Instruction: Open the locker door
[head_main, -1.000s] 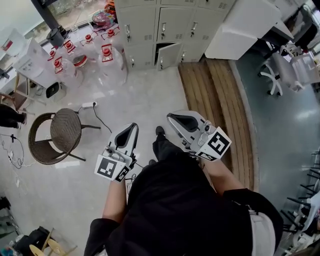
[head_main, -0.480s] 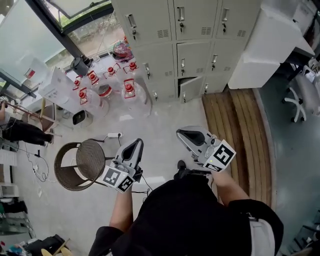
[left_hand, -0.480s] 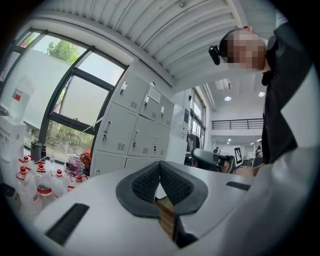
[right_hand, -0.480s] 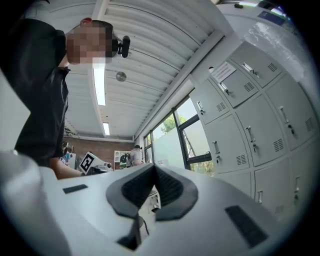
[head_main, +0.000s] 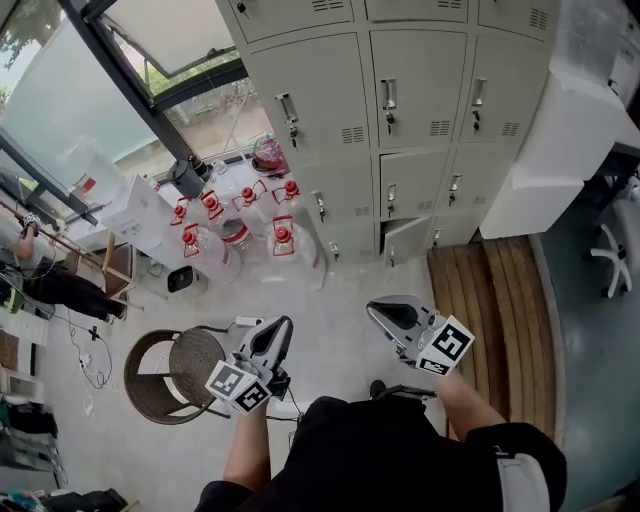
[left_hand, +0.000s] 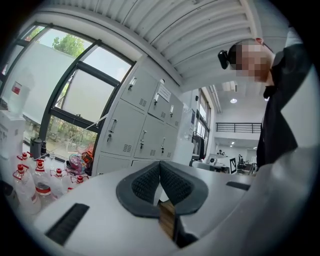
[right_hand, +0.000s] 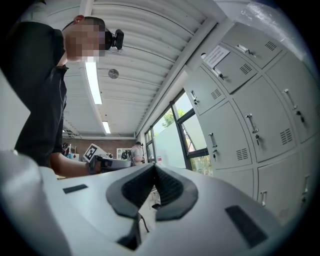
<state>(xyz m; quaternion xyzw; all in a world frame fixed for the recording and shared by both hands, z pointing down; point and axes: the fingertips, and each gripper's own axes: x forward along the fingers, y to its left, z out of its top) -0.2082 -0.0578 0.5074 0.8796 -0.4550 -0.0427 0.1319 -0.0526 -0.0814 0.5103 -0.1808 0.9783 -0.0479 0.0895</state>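
Locker door (head_main: 404, 240) ajar, closer than 1 s ago | left gripper (head_main: 278, 330) jaws closed, empty | right gripper (head_main: 388, 312) same

I wear a black top (head_main: 370, 460) with short sleeves (head_main: 212, 494). Just ahead of the top's left side are my left tongs (head_main: 281, 325): a white moulded shell with dark grey ribbed pads (left_hand: 160, 182) at the tip and, at the rear, a cube (head_main: 238, 386) with black-and-white square markers. Ahead of the top's right side, my right tongs (head_main: 377, 306) look the same — white shell, dark pads, and a marker cube (head_main: 447, 347) nearest the top.
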